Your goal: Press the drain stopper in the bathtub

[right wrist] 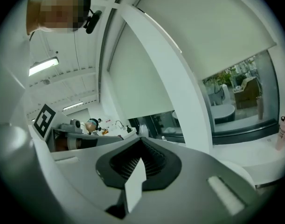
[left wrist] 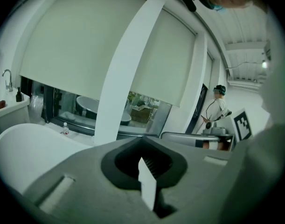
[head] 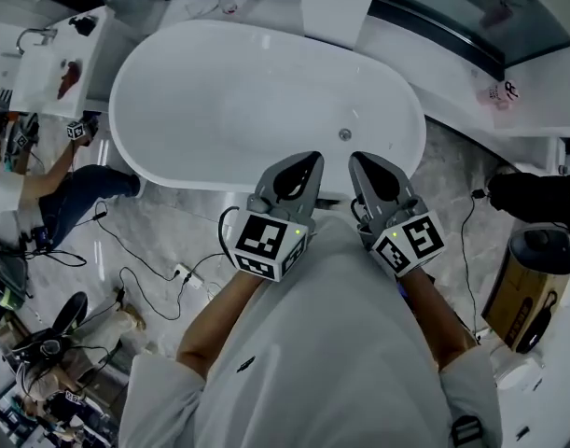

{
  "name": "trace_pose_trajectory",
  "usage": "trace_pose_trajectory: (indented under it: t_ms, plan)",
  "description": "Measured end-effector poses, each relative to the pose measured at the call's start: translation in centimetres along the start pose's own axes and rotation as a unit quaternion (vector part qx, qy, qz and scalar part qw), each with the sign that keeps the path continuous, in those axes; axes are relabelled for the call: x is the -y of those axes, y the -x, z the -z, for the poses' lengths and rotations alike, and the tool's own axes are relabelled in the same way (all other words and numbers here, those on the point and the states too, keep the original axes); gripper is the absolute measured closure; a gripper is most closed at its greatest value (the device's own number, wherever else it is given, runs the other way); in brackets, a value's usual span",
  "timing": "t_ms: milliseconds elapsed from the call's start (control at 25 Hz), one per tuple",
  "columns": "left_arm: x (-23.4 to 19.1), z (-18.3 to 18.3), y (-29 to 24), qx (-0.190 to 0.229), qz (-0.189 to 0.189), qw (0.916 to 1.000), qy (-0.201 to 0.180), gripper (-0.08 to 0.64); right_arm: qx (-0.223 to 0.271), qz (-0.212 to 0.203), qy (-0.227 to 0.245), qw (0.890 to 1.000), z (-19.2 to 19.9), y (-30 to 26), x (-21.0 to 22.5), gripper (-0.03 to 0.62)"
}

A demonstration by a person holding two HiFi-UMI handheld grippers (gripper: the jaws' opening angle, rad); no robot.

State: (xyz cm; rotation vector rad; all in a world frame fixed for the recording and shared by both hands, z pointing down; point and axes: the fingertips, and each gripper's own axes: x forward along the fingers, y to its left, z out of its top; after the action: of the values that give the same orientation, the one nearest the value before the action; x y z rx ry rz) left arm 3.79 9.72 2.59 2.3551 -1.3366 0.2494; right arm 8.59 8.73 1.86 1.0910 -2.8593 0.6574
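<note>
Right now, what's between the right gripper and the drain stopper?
Nothing: only bare bathtub surface separates the right gripper and the drain stopper, as the head view shows.

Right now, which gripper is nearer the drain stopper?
Right. In the head view, the right gripper hangs just short of the drain stopper, slightly to its right; the left gripper is further off, to its left. Neither touches it.

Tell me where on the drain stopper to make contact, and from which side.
Its round top face, from straight above: the drain stopper lies low in the bathtub floor, showing nothing to pinch. The right tongs, shut, are nearest.
</note>
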Motion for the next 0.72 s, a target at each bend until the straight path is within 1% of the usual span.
trace_pose_trajectory:
  t_ms: [120,240,400,560,720]
  plan:
    - [0.5,-0.1,1.1,0.005,-0.009,0.9998,-0.015,0.561,0.017,0.01,0.022,1.0,-0.4,0.7,-1.7,0.591]
    - [0.6,0.4,1.6,0.006,-0.024,0.9994,-0.022,0.561,0.032,0.029,0.052,0.998,-1.0,1.5,-1.7,0.591]
    - [0.3,0.7,1.7,0.01,-0.04,0.9989,-0.02,0.561,0.028,0.034,0.057,0.997,-0.6,1.8,-1.6,0.592]
    - [0.6,0.9,1.3,0.008,-0.034,0.9991,-0.026,0.561,0.023,0.023,0.066,0.997,-0.6,1.8,-2.1,0.592]
    - [1.0,1.0,1.2,0.006,-0.029,0.9991,-0.03,0.561,0.018,0.022,0.065,0.997,-0.3,2.1,-2.3,0.592]
